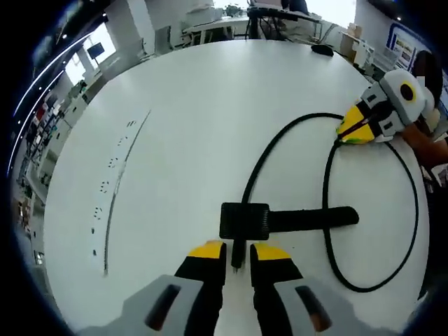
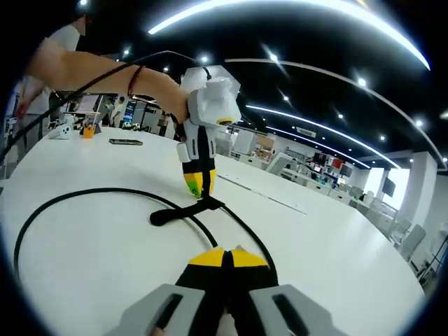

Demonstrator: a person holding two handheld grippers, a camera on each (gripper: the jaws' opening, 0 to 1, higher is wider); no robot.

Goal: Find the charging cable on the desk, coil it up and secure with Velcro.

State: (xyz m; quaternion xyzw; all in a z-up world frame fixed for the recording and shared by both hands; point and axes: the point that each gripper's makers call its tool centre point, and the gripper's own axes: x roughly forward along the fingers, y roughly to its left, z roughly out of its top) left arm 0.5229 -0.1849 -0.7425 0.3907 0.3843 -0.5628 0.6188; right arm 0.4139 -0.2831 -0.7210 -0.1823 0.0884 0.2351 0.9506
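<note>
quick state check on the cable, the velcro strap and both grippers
black charging cable: lying in one loose loop on the white desk, not coiled
black Velcro strap: open, flat, across the cable
left gripper: shut on the cable's plug end
right gripper: shut on the cable

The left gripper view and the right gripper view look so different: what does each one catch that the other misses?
The left gripper view alone gives the top-down look: the cable's full loop and a thin line of small marks across the table.

The right gripper view alone gives the person's arm, an orange cup, a flat dark item and ceiling lights.

Both share the white table, the black cable, its strap and the two grippers: the left gripper holds the cable's end, the right gripper is shut on the cable.
</note>
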